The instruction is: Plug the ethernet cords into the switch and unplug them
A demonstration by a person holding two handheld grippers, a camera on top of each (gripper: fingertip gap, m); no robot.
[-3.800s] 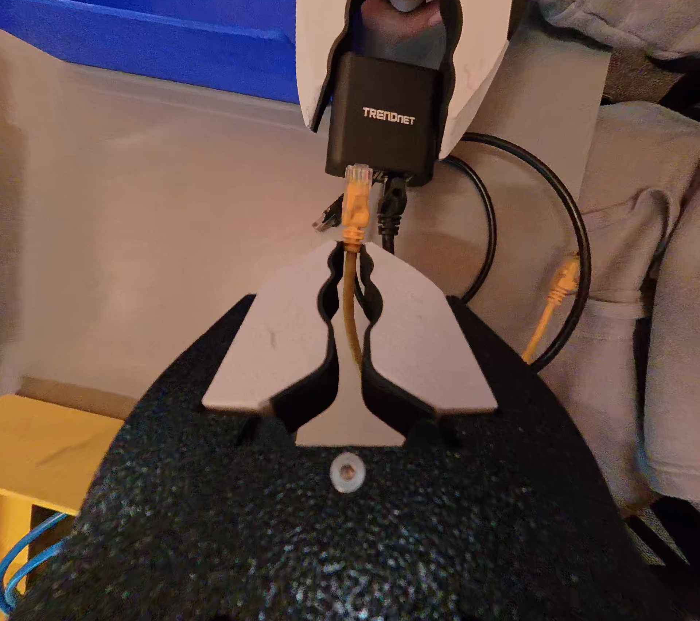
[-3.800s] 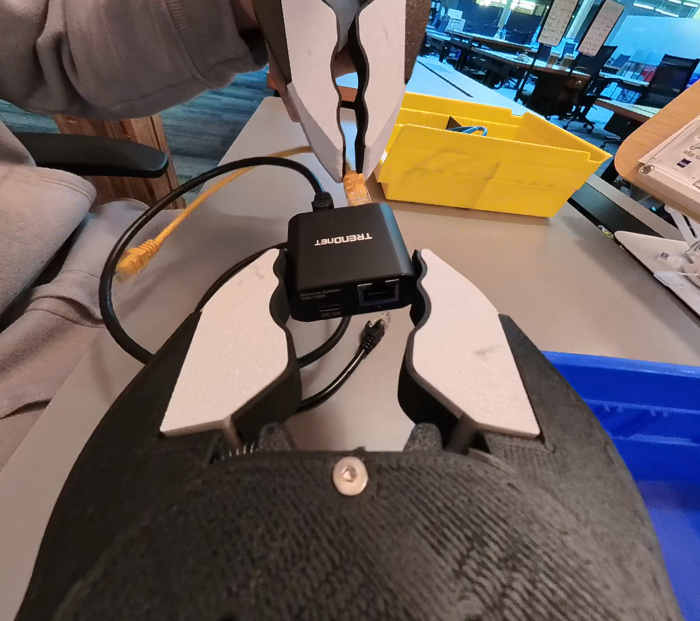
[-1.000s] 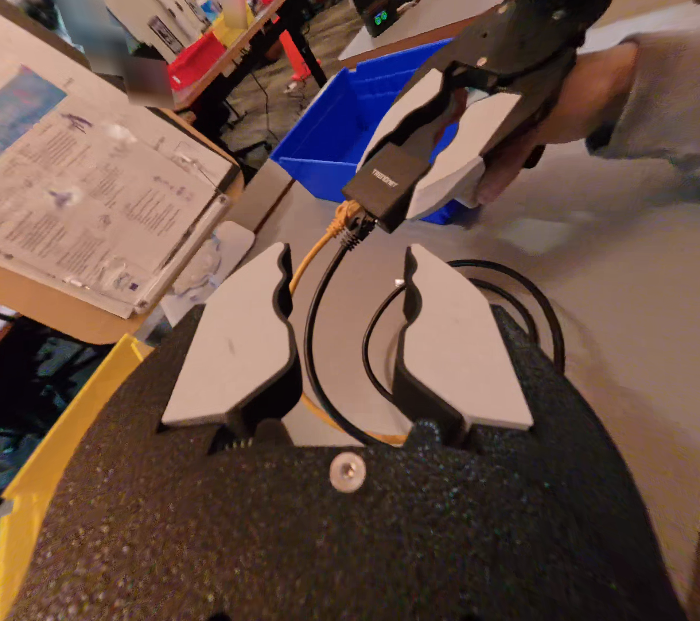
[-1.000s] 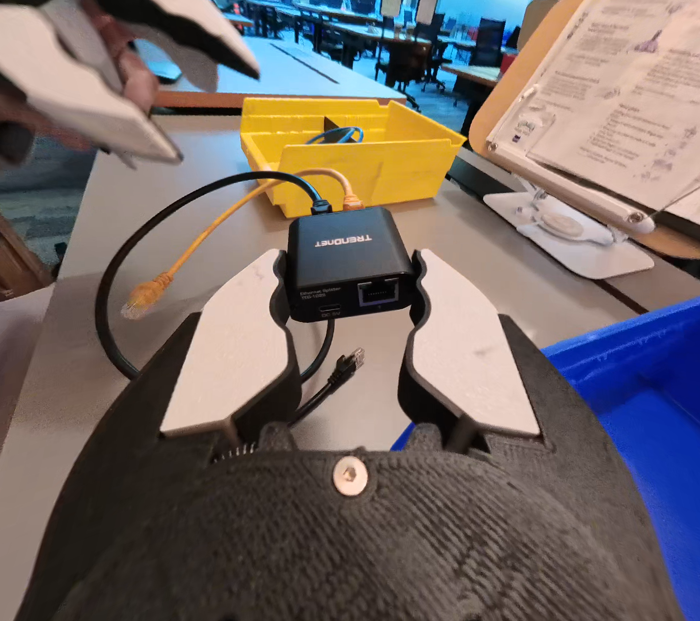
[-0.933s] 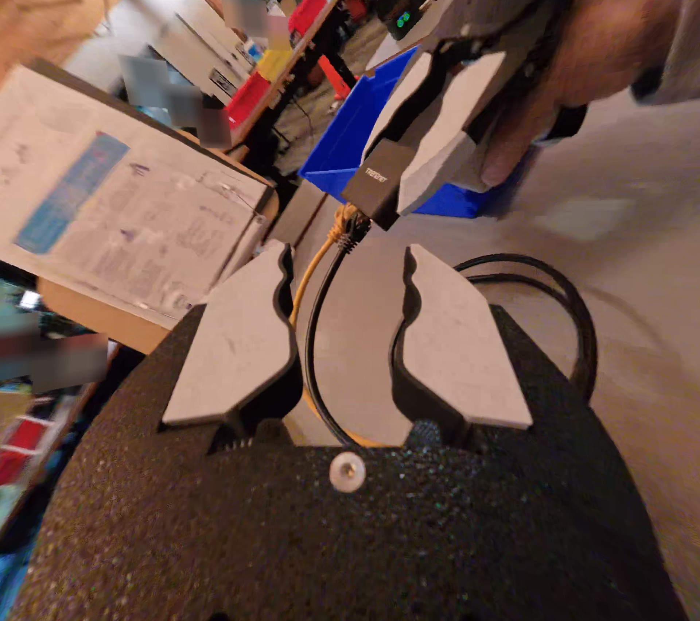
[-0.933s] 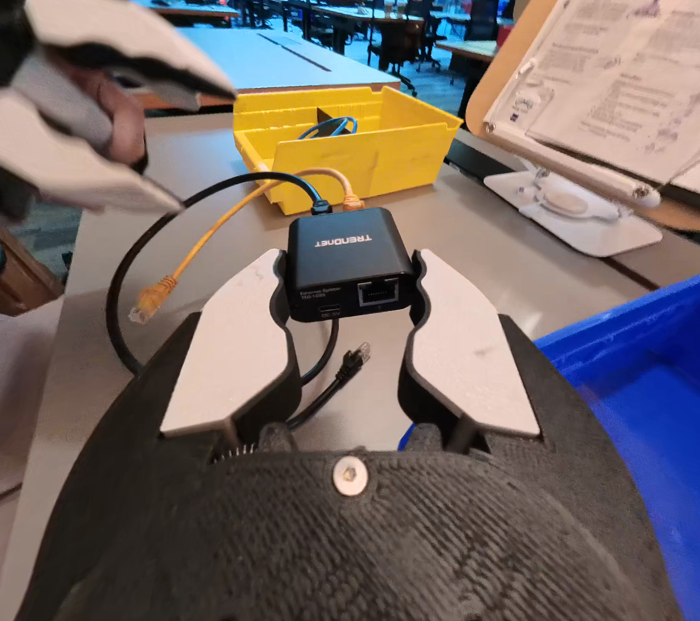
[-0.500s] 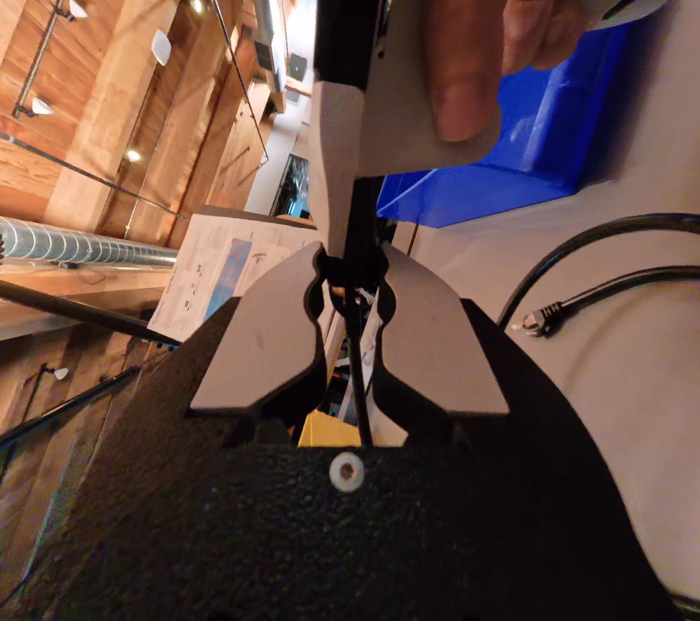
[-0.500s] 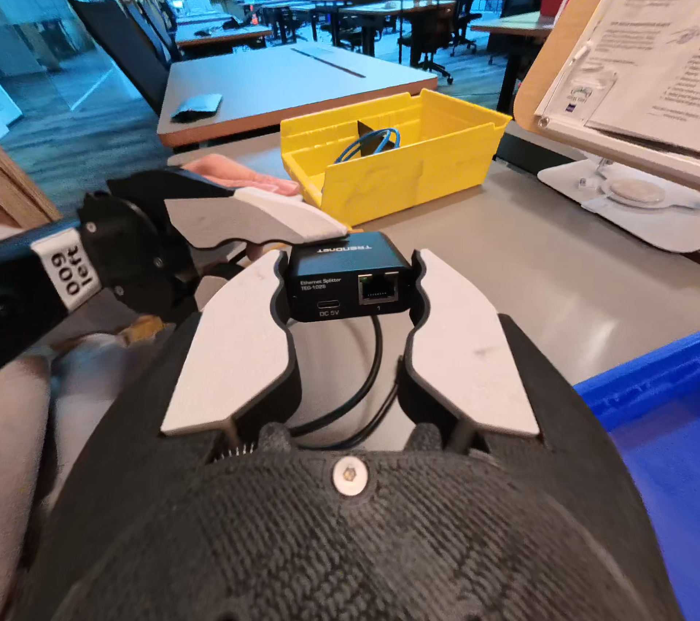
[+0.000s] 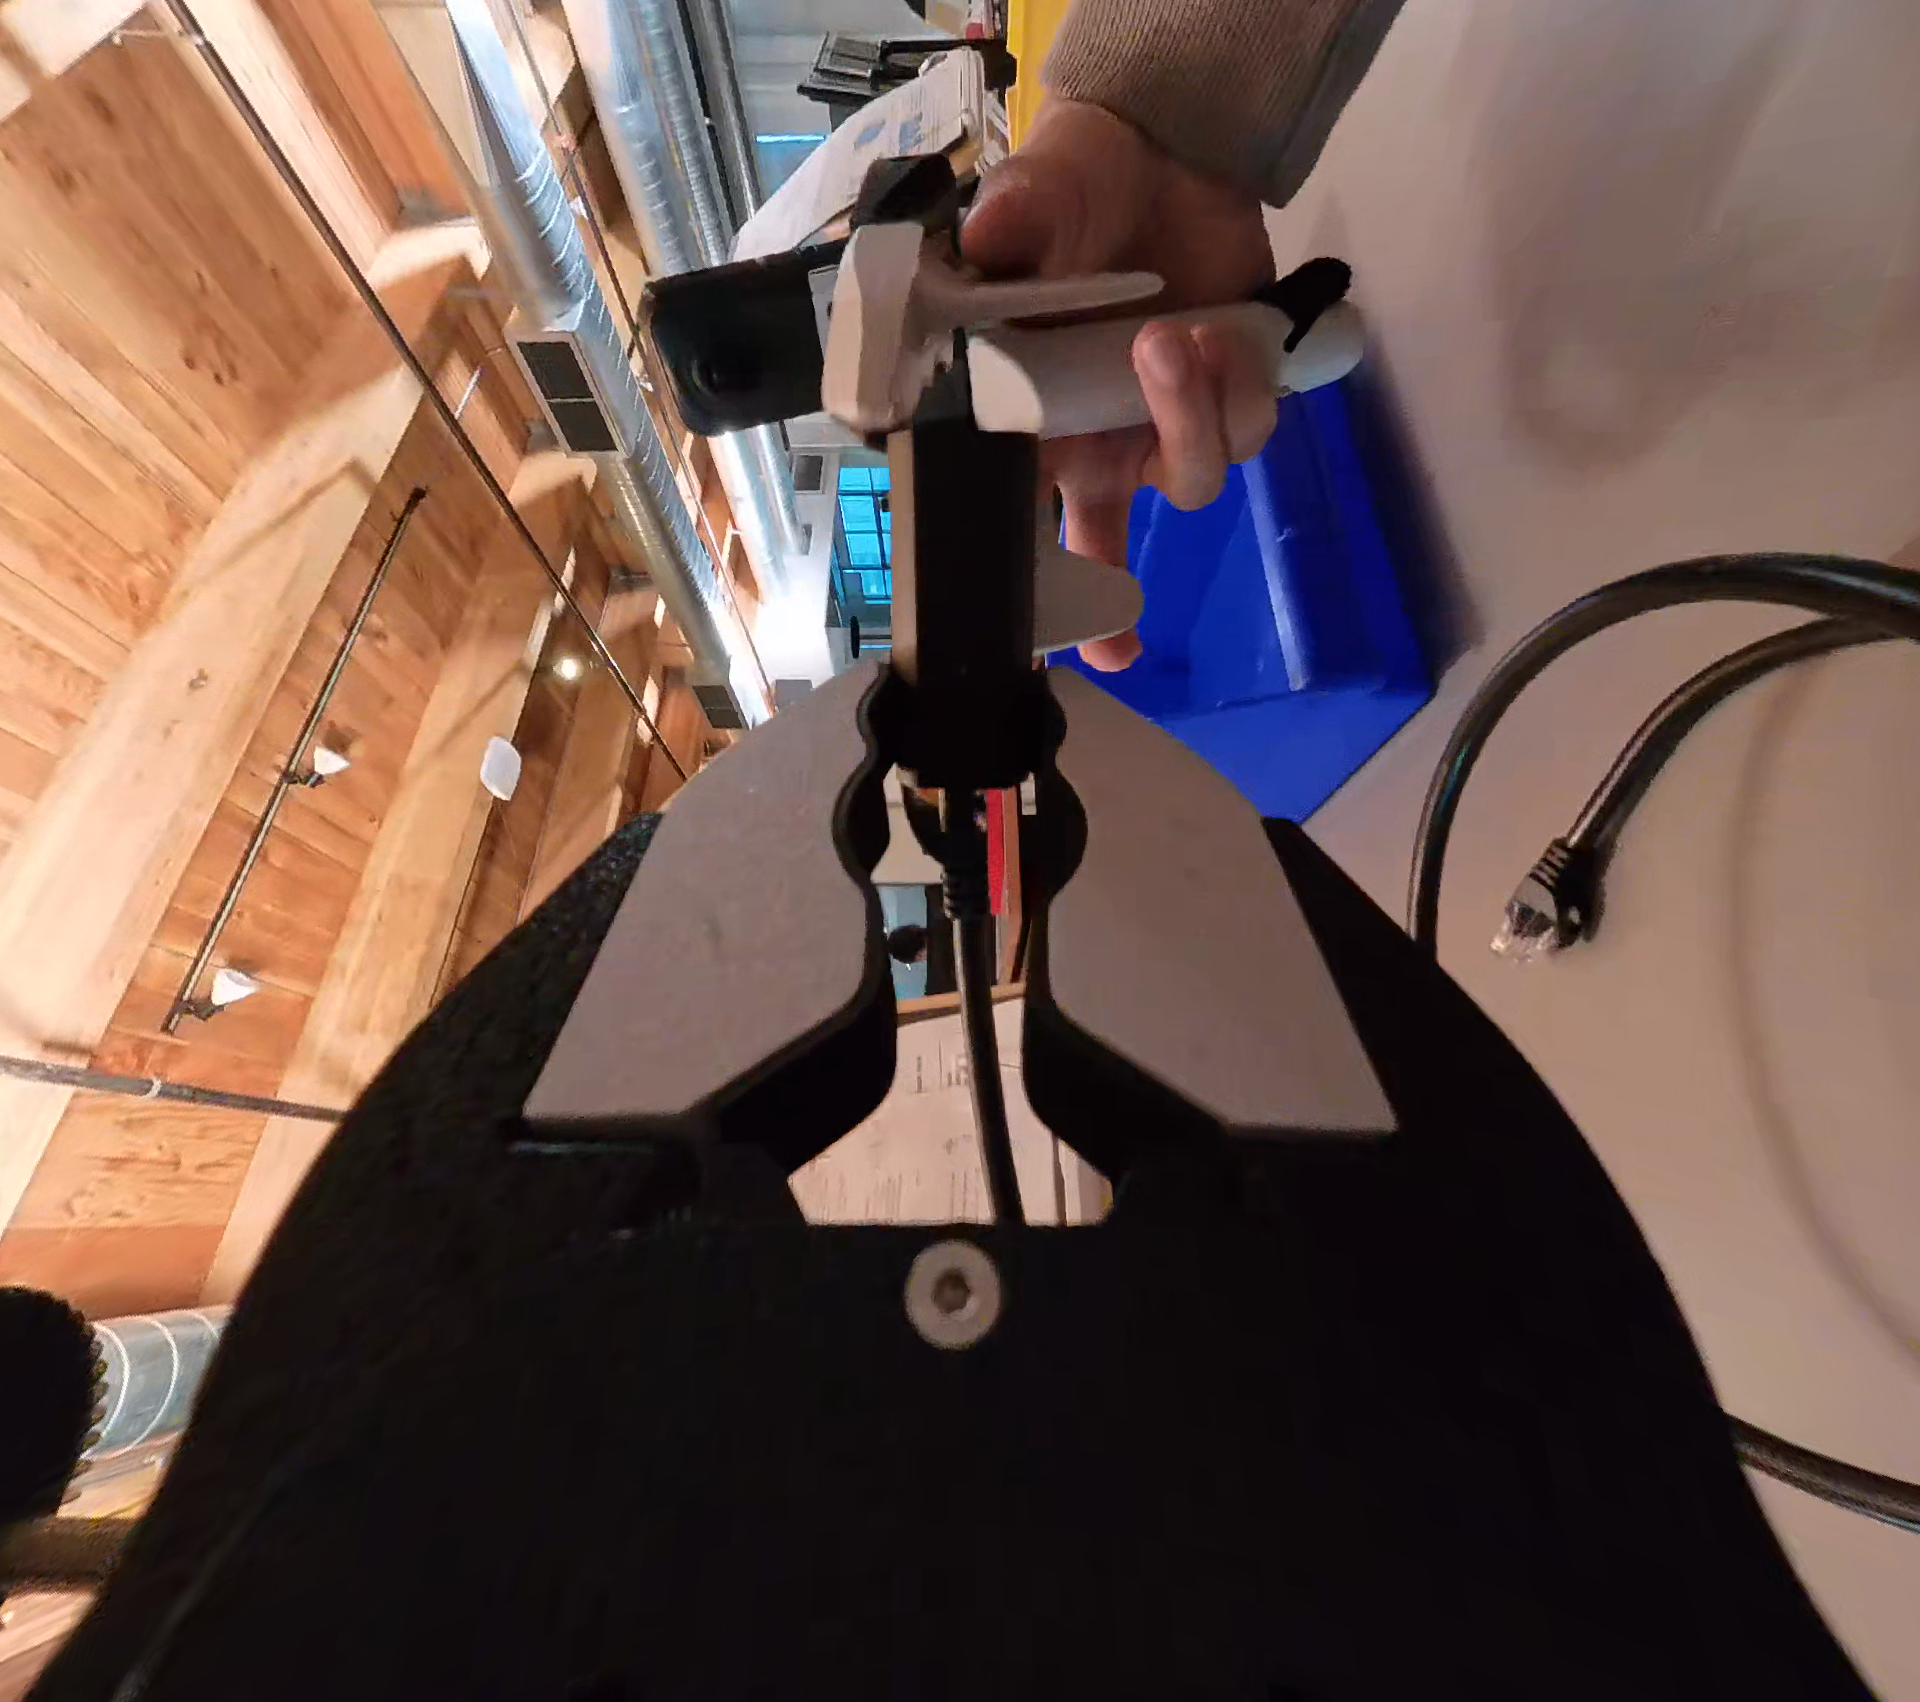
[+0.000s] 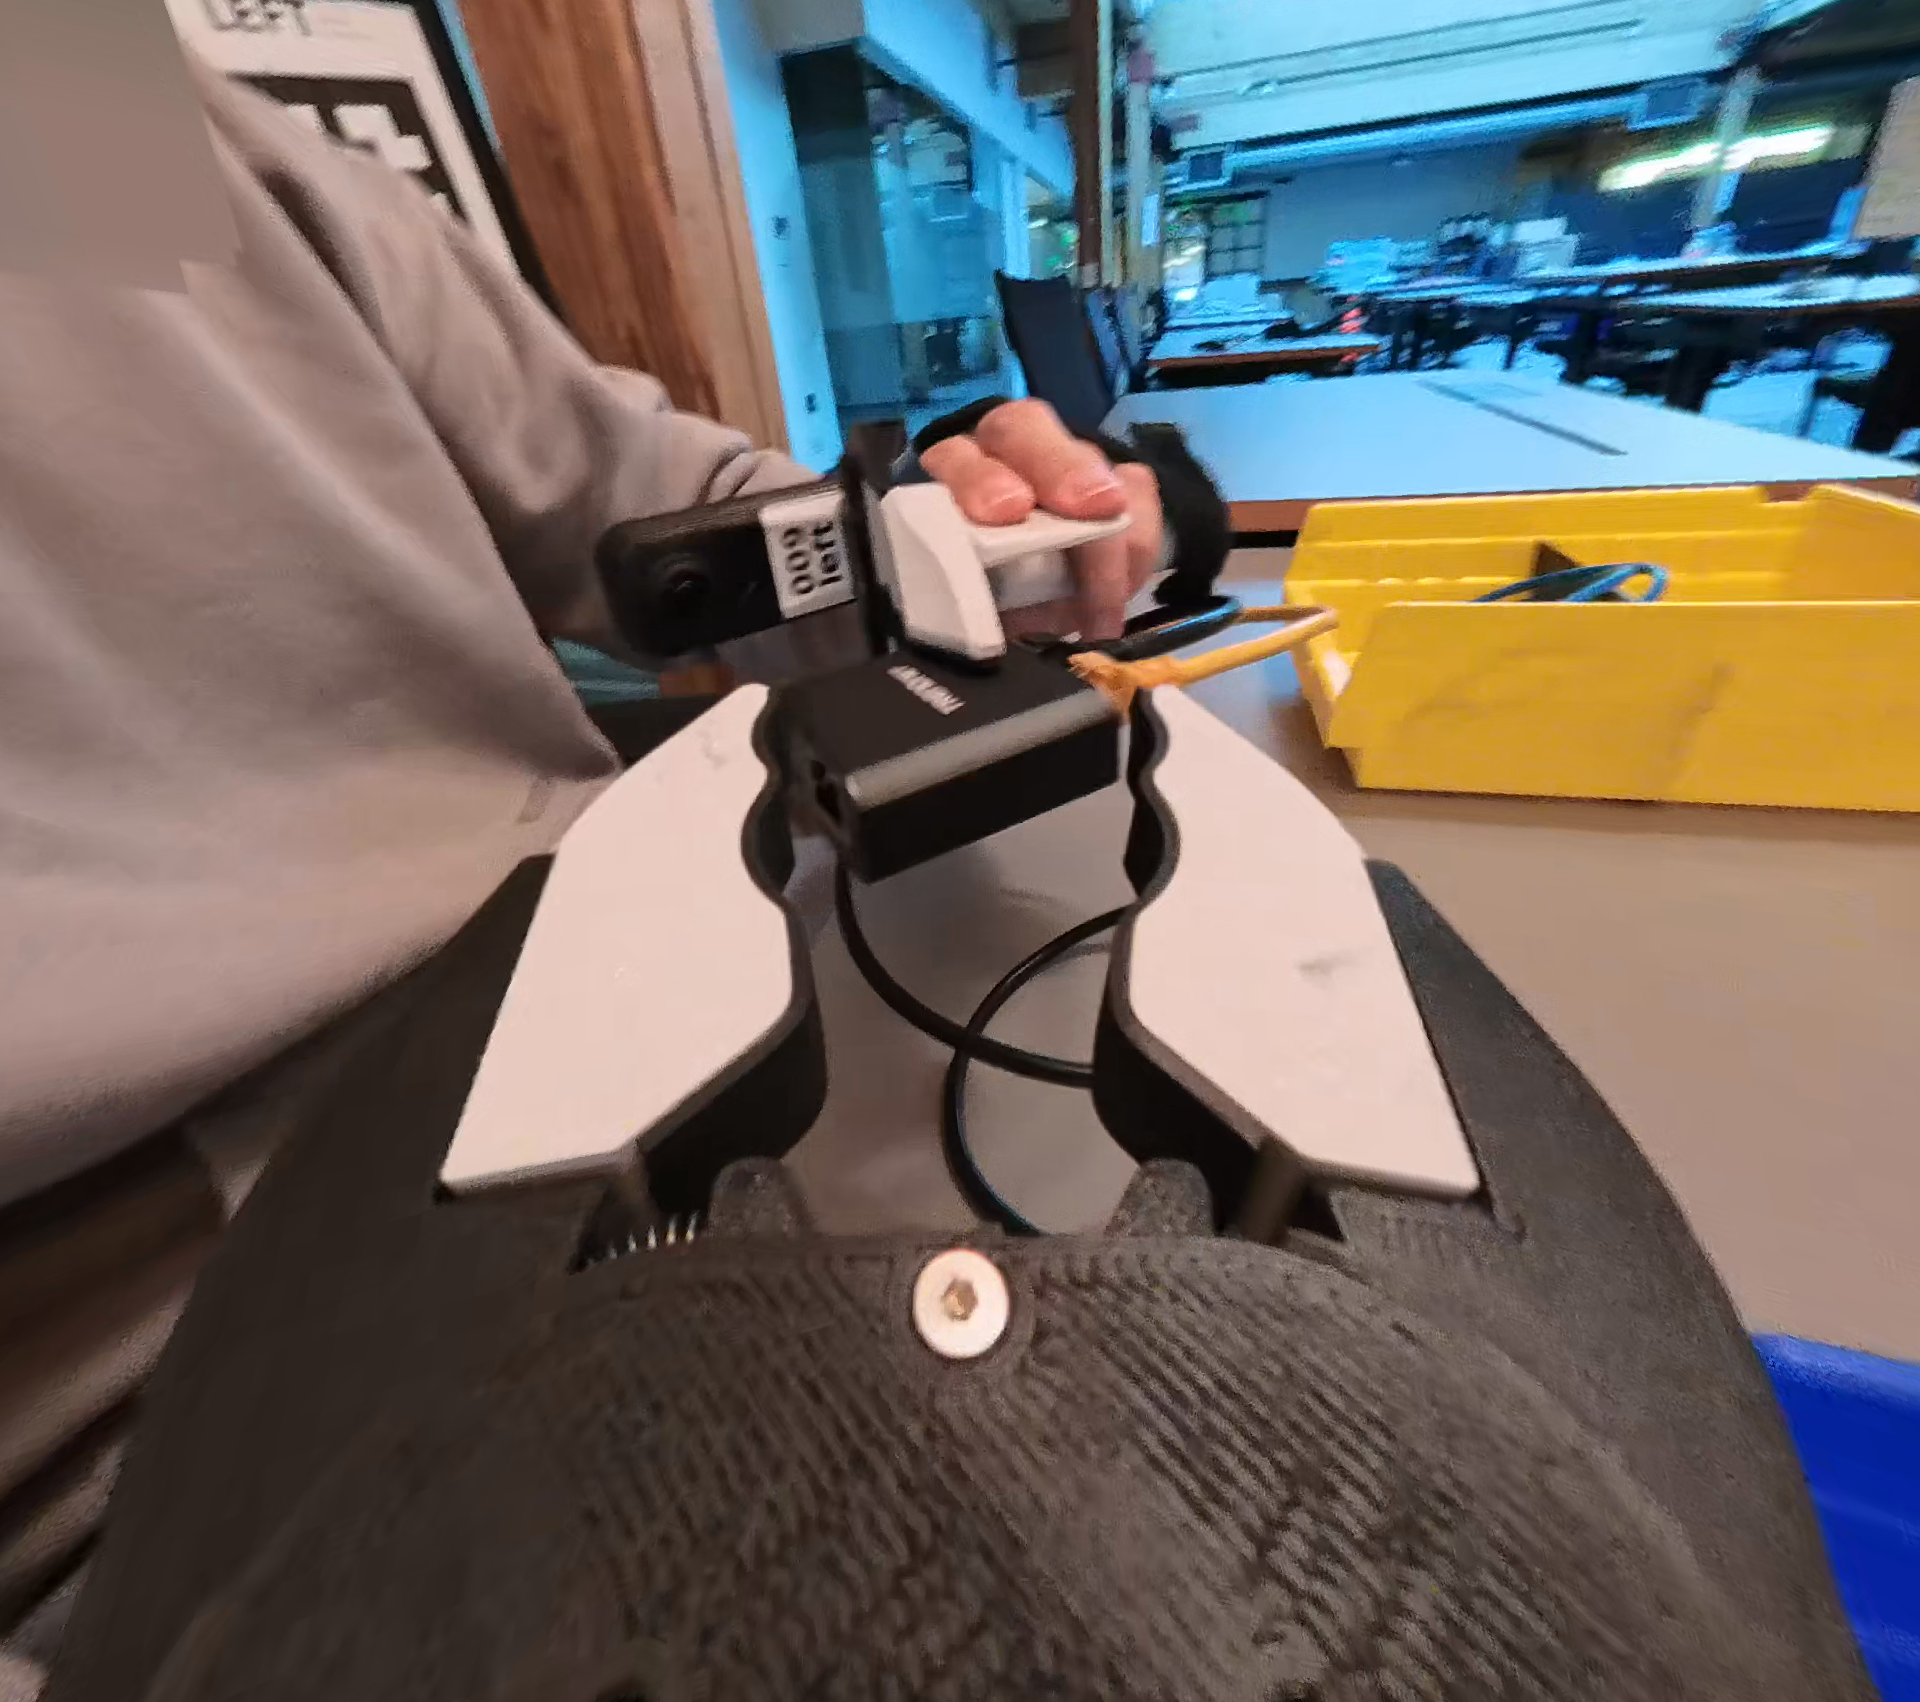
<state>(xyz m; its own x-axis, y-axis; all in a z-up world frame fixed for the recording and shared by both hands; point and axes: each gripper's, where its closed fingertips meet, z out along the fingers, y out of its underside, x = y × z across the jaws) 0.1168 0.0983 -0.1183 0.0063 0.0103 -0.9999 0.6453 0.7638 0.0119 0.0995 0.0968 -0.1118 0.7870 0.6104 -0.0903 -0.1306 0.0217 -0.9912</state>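
Switch [image 10: 966, 743] between both grippers' jaws: left gripper [image 9: 961, 743] narrow, right gripper [image 10: 951, 743] wider.

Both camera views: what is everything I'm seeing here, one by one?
Switch: one, black, held off the table between both grippers.
Orange cord: one, plugged into the switch's far side.
Black cord: one, plugged in, running back between the left fingers.
Loose black plug: one, lying on the table, in nothing.
Yellow bin: one, on the table, blue cable inside.
Blue bin: one, beyond the switch.
Table: one, grey.
Left gripper: shut on the switch.
Right gripper: shut on the switch.
Hands: two, grey sleeves, each holding a gripper.
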